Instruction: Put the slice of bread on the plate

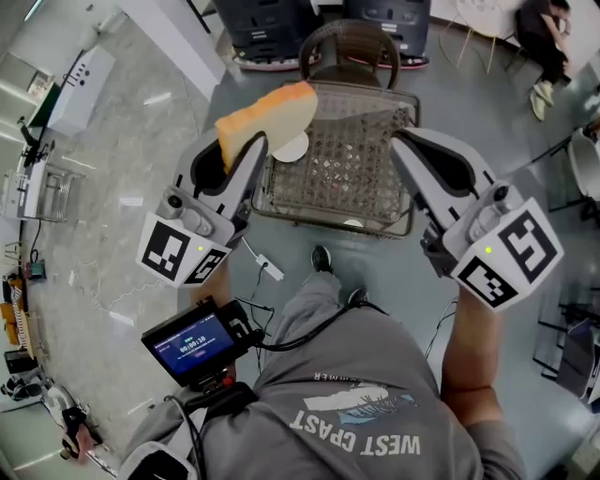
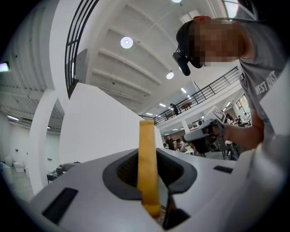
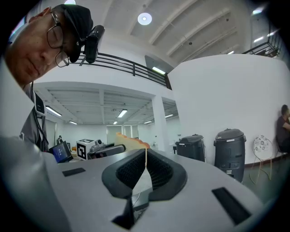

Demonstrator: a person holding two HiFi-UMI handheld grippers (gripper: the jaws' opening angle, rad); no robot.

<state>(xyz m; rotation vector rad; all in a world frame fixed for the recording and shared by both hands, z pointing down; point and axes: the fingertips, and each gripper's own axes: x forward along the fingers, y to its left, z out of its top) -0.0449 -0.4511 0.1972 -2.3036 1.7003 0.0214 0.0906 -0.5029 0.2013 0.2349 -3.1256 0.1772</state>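
Observation:
A slice of bread (image 1: 267, 120), tan with a pale cut face, stands up out of my left gripper (image 1: 240, 150), which is shut on its lower edge. In the left gripper view the bread (image 2: 147, 158) shows edge-on as a yellow strip pinched between the dark pads of that gripper (image 2: 149, 183). Just beyond it a white plate (image 1: 293, 149) lies on a wicker table (image 1: 375, 202), partly hidden by the slice. My right gripper (image 1: 405, 152) hovers at the table's right side, and in its own view (image 3: 144, 168) the pads meet with nothing between them. From there the bread (image 3: 132, 142) shows far off.
A wicker chair (image 1: 350, 52) stands behind the table, with dark bins (image 1: 272, 28) further back. A person (image 1: 546, 42) sits at the top right. A white power strip (image 1: 269, 270) and its cable lie on the floor near my feet. A metal cart (image 1: 37, 187) stands at the left.

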